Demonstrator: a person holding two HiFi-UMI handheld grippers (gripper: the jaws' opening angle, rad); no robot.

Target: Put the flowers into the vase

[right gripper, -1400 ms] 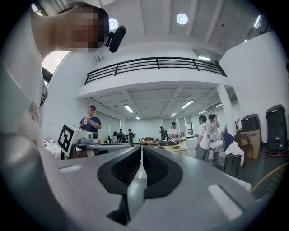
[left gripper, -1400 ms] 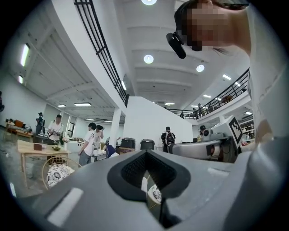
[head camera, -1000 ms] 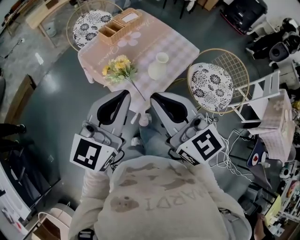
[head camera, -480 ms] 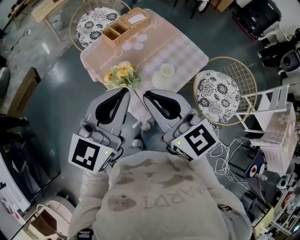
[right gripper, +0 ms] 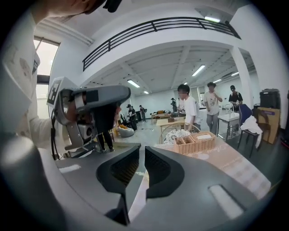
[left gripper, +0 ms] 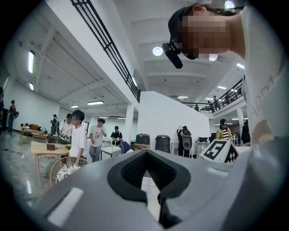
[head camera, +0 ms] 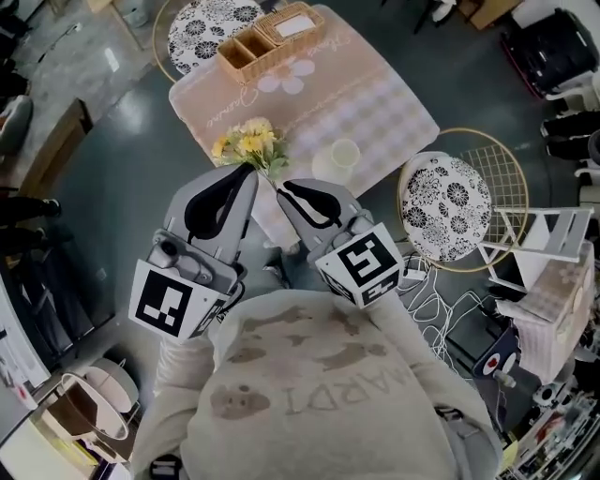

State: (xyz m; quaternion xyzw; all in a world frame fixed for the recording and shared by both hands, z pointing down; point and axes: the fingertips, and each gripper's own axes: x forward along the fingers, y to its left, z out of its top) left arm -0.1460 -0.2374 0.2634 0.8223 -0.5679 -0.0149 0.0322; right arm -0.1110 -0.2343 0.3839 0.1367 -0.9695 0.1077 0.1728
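A bunch of yellow flowers with green leaves lies on the near left part of the pink checked table. A pale cream vase stands upright to the right of the flowers. My left gripper hovers just short of the flowers, its jaws shut on nothing. My right gripper is beside it, angled left, with its jaws together and empty. In the left gripper view my left gripper faces the room, with no flowers or vase in sight. The right gripper view shows my right gripper before the table.
A wicker basket sits at the table's far end, also seen as the basket in the right gripper view. Wire chairs with patterned cushions stand to the right and at the far side. Cables lie on the floor. Several people stand in the room.
The table, flowers and vase have drawn closer beneath me. Both grippers now reach nearer the flowers, and the right gripper has swung left toward the left one.
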